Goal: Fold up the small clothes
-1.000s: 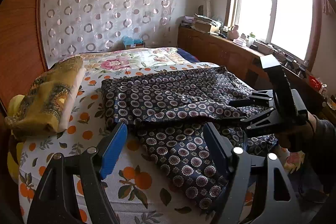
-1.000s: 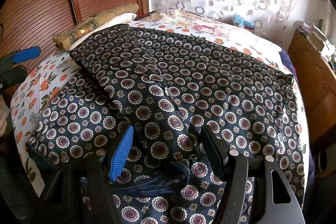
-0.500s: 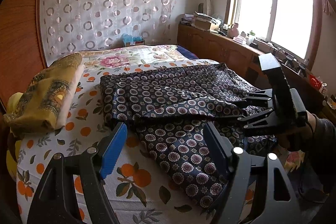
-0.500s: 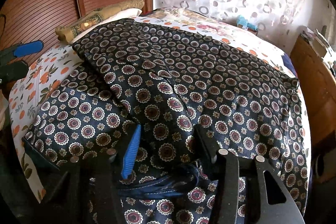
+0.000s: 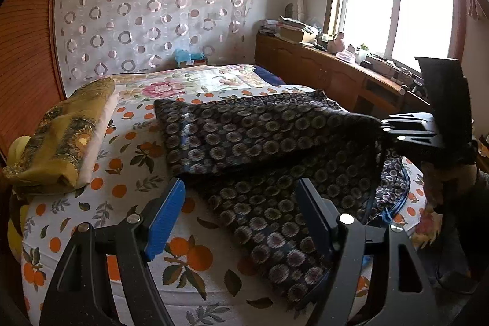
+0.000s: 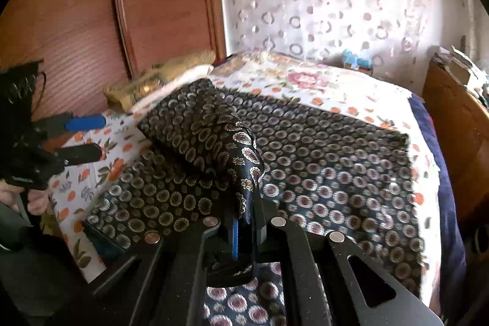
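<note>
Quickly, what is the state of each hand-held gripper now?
Left hand-held gripper: open, holding nothing.
Right hand-held gripper: closed on a fold of the dark patterned garment.

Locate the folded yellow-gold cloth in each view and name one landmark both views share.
Left wrist view: the folded yellow-gold cloth lies at the left edge, on the orange-print bedsheet, beside the dark patterned garment.
Right wrist view: it lies upper left of centre, blurred, against the wooden headboard.
Shared landmark: the circle-patterned curtain.

Two low wrist views across one bed [image 5: 128,173] (left's from its foot, right's closer), sharing the patterned garment [image 5: 259,136].
</note>
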Tool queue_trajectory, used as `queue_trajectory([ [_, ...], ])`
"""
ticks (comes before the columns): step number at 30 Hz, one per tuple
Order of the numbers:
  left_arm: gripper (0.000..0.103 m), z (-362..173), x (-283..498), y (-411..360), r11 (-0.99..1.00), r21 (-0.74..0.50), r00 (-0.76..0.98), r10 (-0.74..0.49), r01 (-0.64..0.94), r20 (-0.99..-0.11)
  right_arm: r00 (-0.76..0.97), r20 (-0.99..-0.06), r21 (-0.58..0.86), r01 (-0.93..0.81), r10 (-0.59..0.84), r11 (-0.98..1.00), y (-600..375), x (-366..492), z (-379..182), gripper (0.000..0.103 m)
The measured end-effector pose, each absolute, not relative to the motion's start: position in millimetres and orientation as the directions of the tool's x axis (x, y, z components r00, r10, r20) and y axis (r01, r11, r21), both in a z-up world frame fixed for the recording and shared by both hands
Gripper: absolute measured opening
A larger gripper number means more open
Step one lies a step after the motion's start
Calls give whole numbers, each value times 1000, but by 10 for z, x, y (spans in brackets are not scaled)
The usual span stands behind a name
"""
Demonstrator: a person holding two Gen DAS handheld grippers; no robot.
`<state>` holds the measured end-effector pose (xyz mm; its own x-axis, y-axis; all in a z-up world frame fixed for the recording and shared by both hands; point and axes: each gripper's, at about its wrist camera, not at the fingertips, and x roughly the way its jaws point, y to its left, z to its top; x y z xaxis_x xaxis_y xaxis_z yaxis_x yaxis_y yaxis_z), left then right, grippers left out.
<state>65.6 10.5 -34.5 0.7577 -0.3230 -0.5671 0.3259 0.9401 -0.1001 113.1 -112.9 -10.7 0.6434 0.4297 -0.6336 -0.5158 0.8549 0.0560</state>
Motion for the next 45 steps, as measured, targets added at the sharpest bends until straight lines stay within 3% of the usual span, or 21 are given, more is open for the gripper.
queue_trajectory([
  [18, 76, -339, 671, -92, 928, -92, 744, -346, 361, -572, 722, -648, 53, -275, 243, 960, -2203, 508, -186, 5],
  [27, 76, -366, 687, -175, 926, -83, 737, -346, 369, -580, 704, -677, 64, -234, 214, 970, -2174, 512, -198, 5],
  [31, 76, -369, 684, -171, 926, -83, 737, -345, 367, -581, 706, -682, 38, -225, 190, 974, -2155, 504, -165, 15],
  [33, 76, -373, 685, -172, 927, -85, 738, -344, 366, -580, 713, -679, 20, -216, 172, 976, -2145, 482, -117, 25],
  [35, 76, -377, 683, -171, 927, -86, 738, -344, 365, -580, 726, -670, 3, -206, 155, 978, -2152, 476, -75, 50],
  [36, 76, -378, 683, -170, 927, -86, 738, -344, 365, -581, 733, -662, 1, -205, 154, 979, -2148, 462, -52, 54],
  [45, 76, -438, 688, -169, 927, -89, 730, -343, 364, -592, 732, -636, 22, -298, 244, 954, -1935, 608, 89, 58],
])
